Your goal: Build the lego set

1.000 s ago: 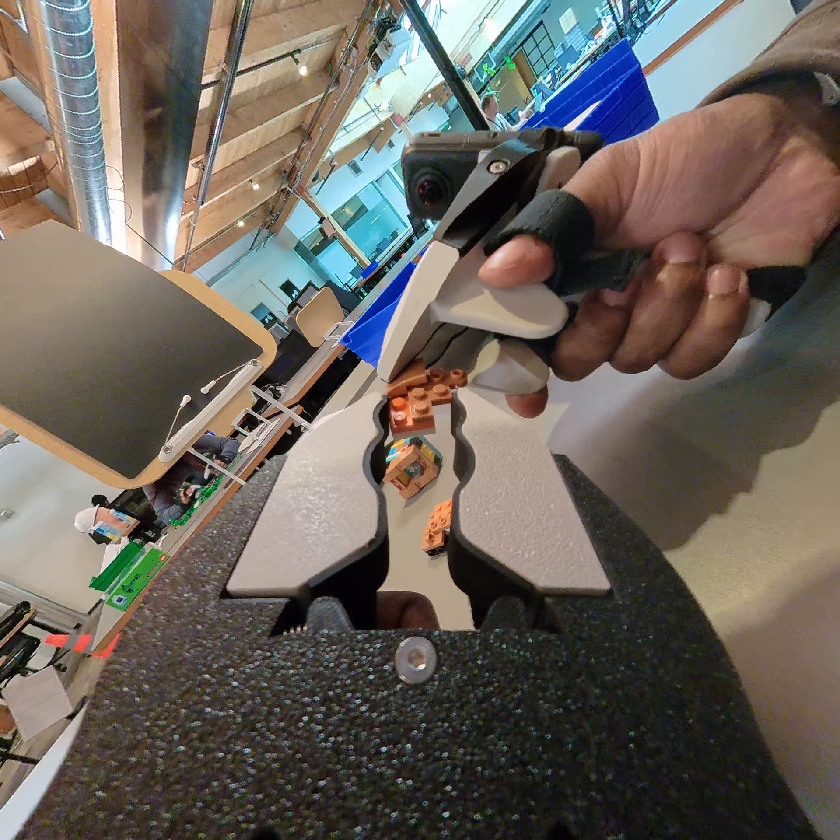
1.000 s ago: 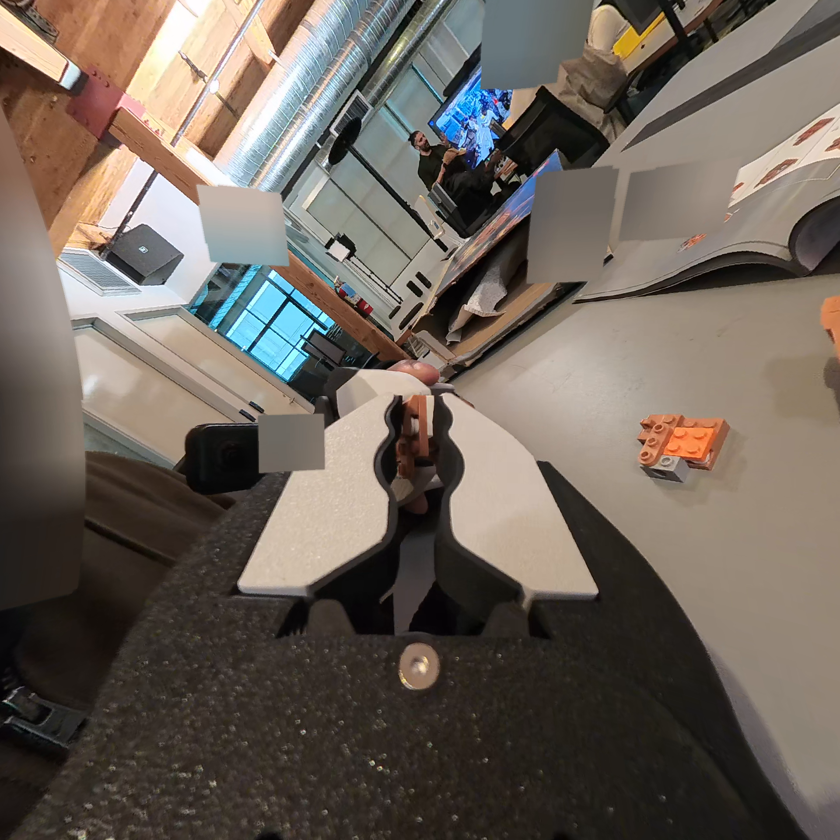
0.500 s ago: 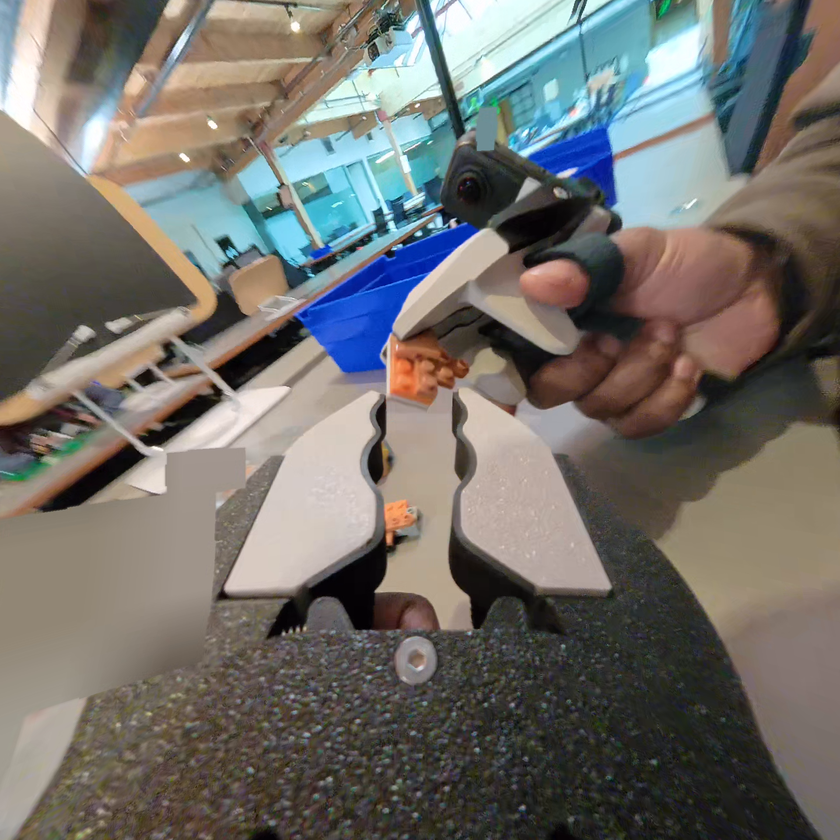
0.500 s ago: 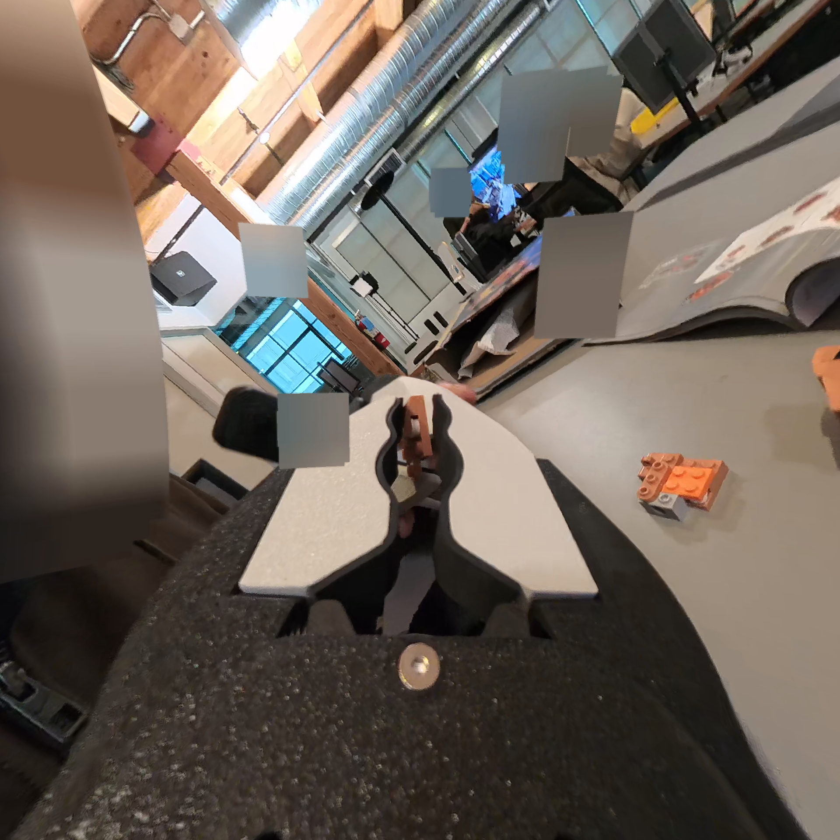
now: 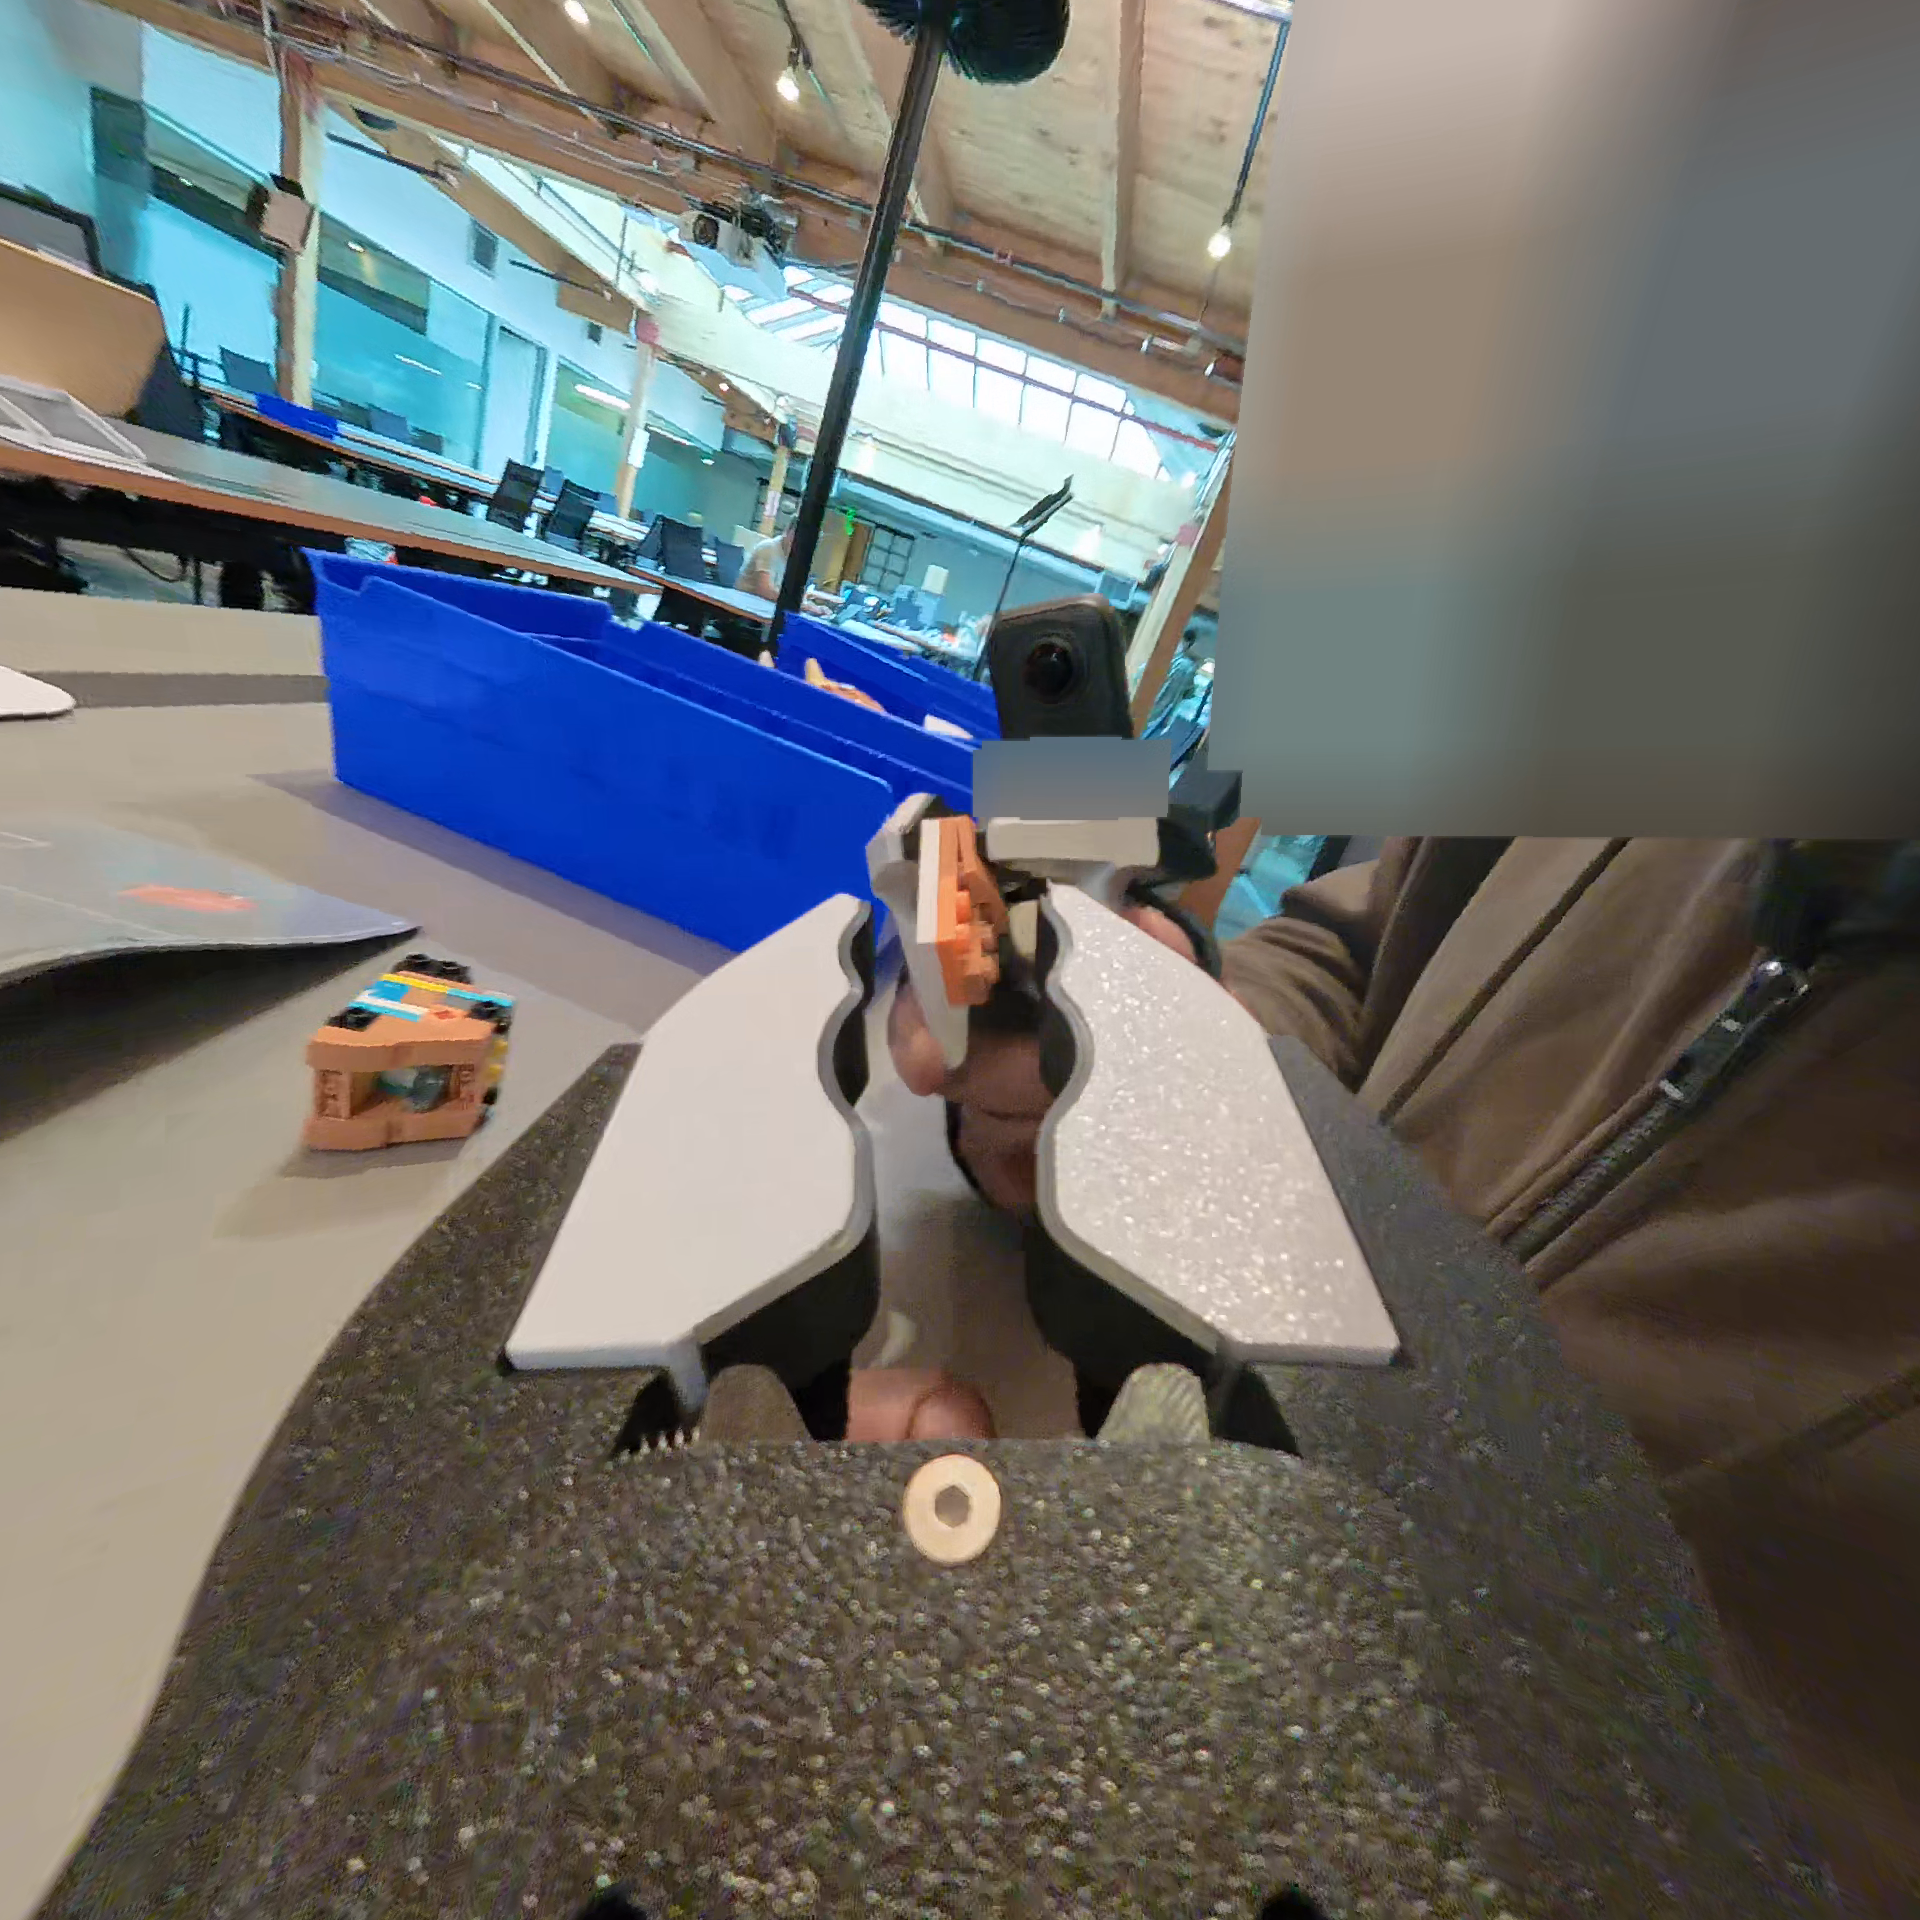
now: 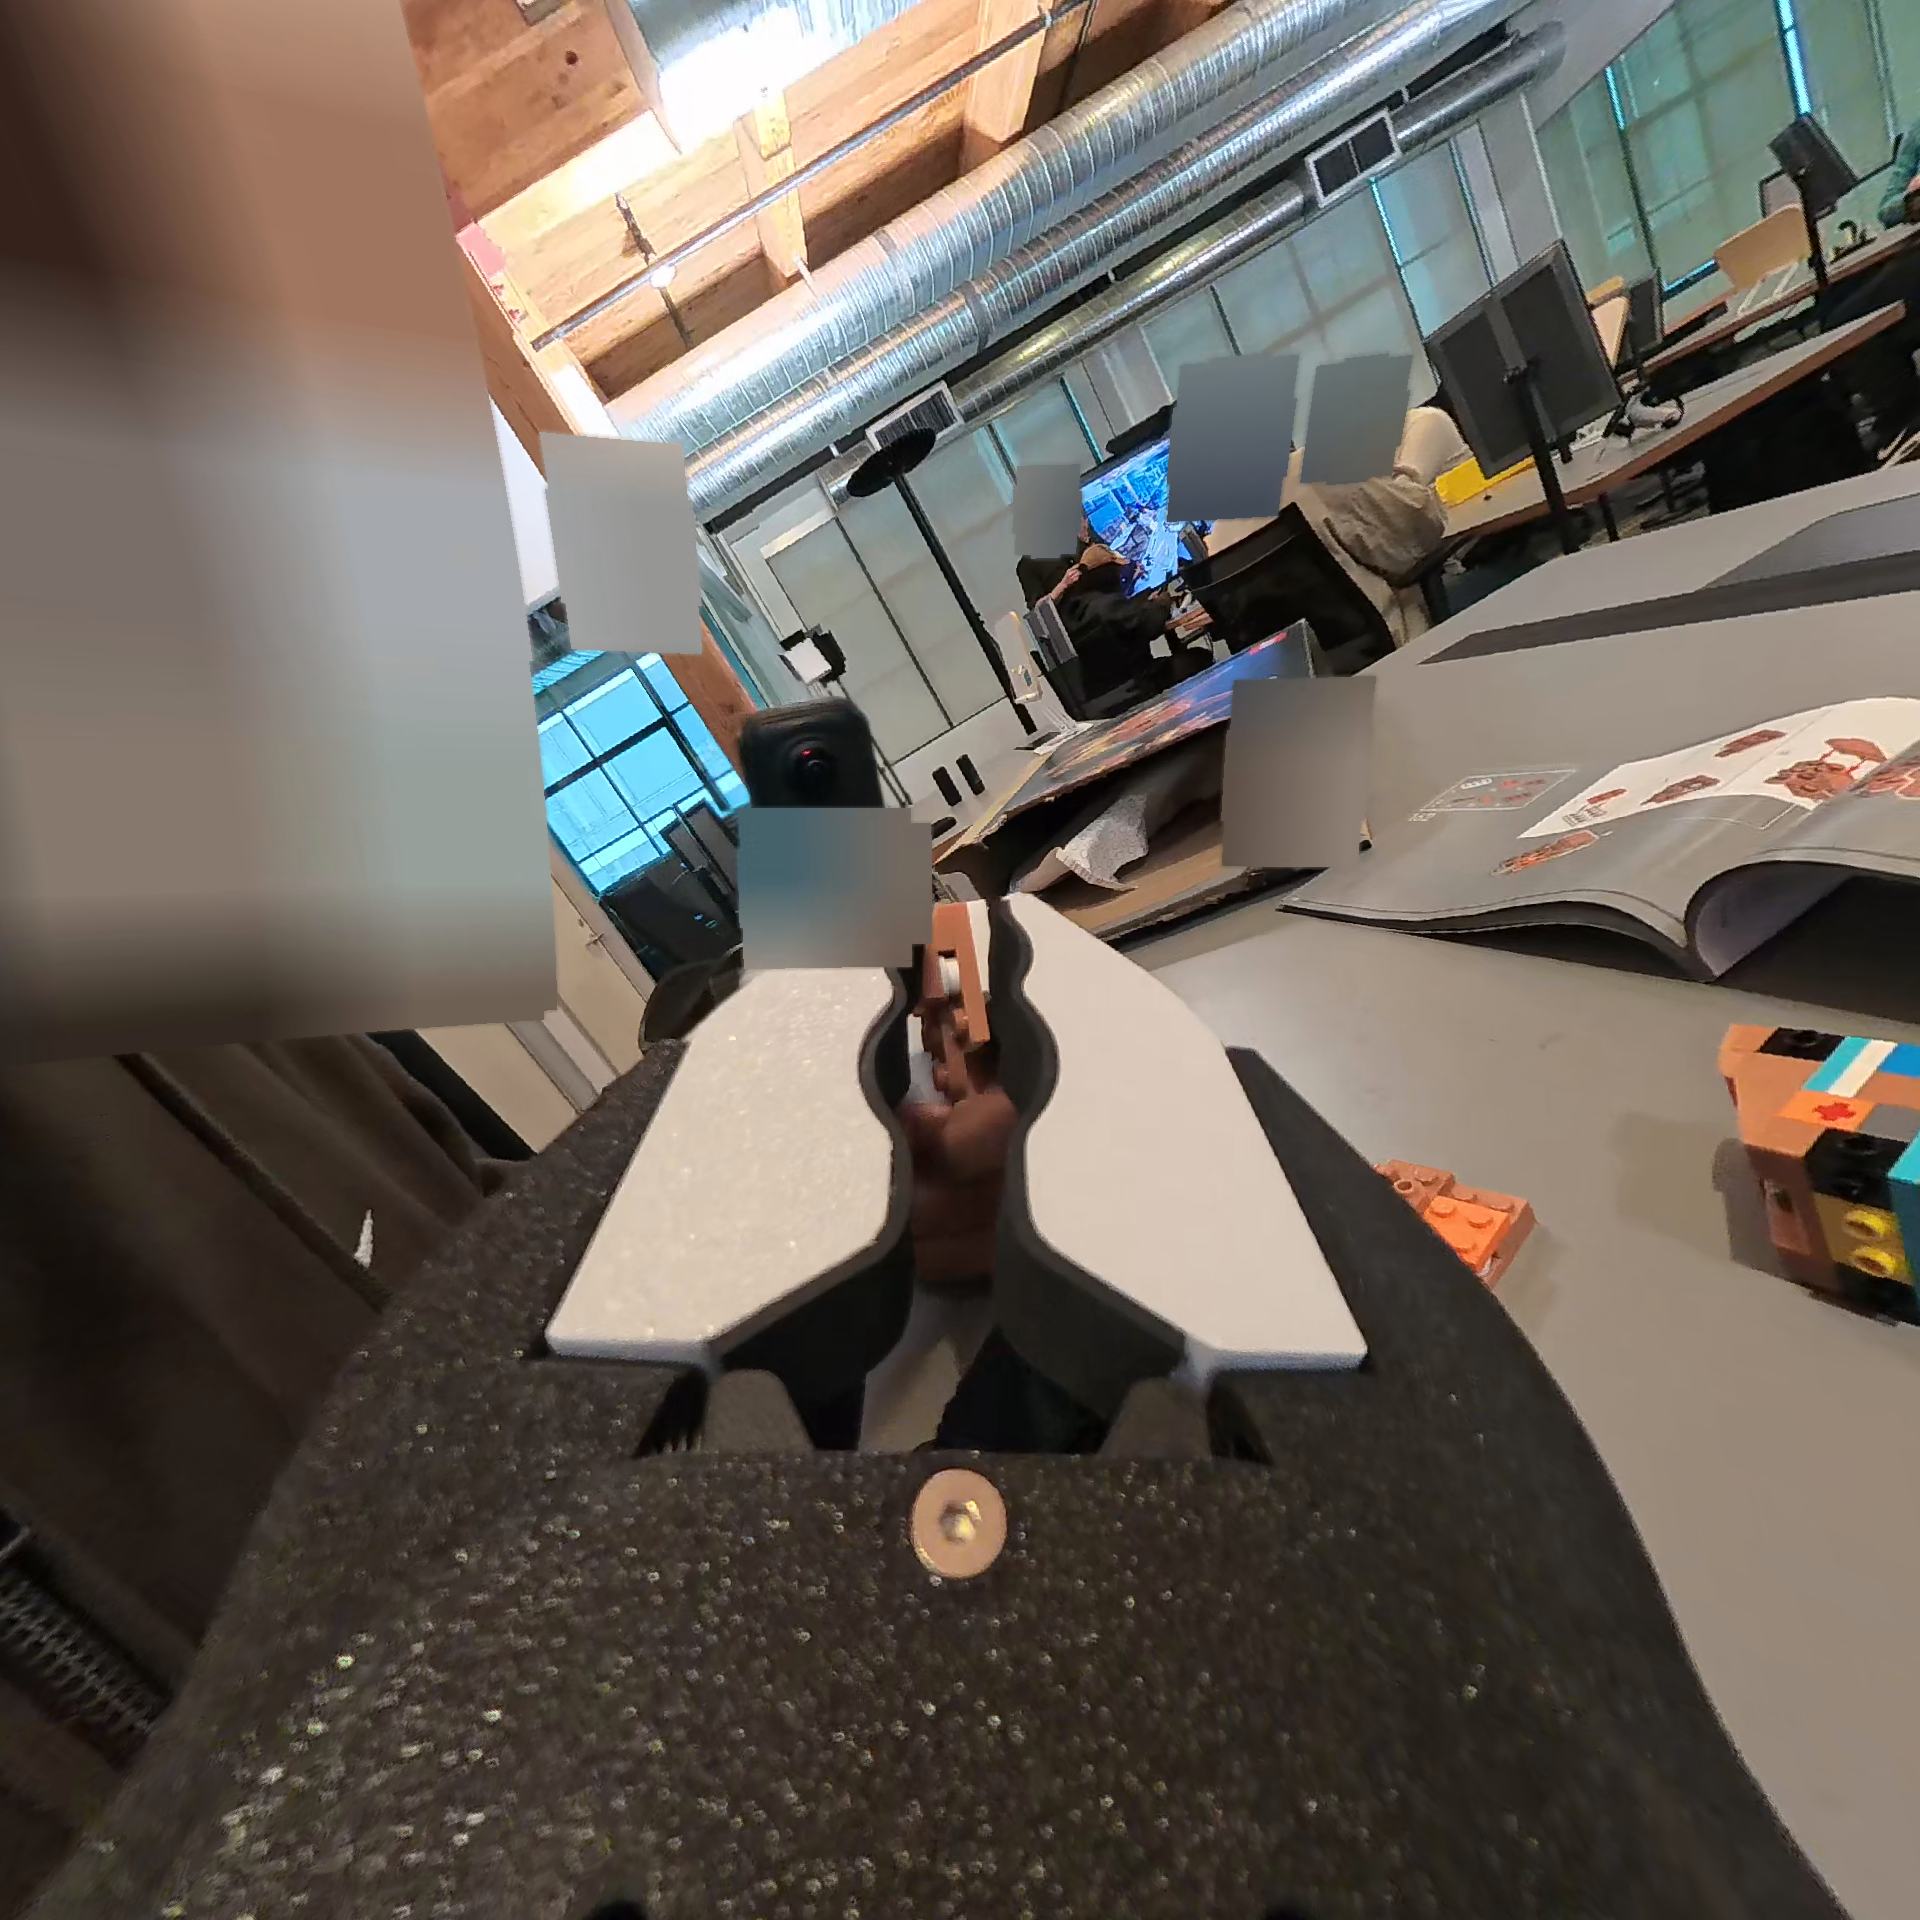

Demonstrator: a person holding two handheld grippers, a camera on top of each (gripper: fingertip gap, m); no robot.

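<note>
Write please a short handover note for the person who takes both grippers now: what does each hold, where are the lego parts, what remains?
Left gripper: open, empty, facing the right one.
Right gripper: shut on a brown-orange plate piece, raised off the table.
On the table: partly built block, loose orange plate piece, open booklet, blue bin.
Done: block partly assembled.
Left: probably attach the held piece and the loose one; check the booklet.

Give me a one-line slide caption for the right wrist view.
Right gripper shut on a brown plate piece above the grey table, open instruction booklet behind.
</note>
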